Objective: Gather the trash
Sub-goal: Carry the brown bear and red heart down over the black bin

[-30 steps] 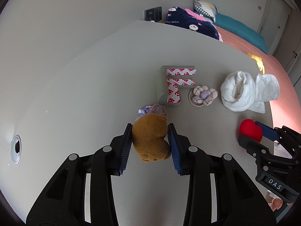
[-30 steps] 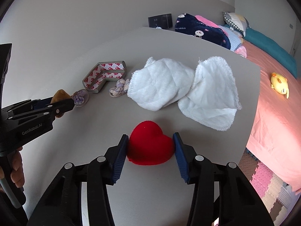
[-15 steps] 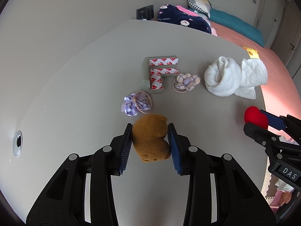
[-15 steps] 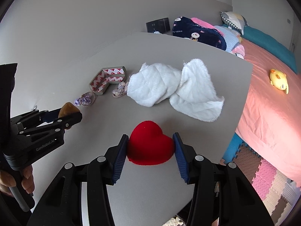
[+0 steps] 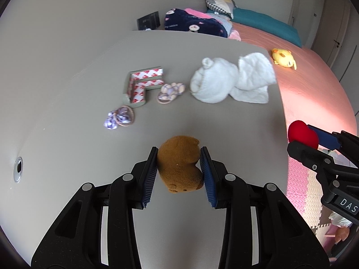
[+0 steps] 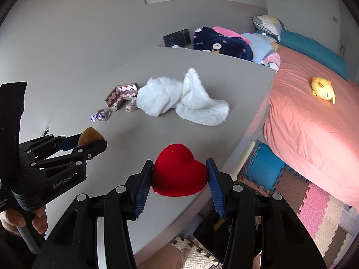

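Observation:
My left gripper is shut on a brown plush bear, held above the grey table. My right gripper is shut on a red plush heart, held near the table's right edge. The heart also shows at the right in the left wrist view, in the right gripper. In the right wrist view the left gripper with the bear sits at the left, a hand on its handle.
On the table lie a white towel, an L-shaped piece with red-and-white tape, a small woven pouch and a purple cloth knot. A pink bed with a yellow duck toy stands right, foam floor mats below.
Both grippers have drawn back from the items on the table, each keeping its toy. The towel, taped piece and pouches now look smaller and farther off.

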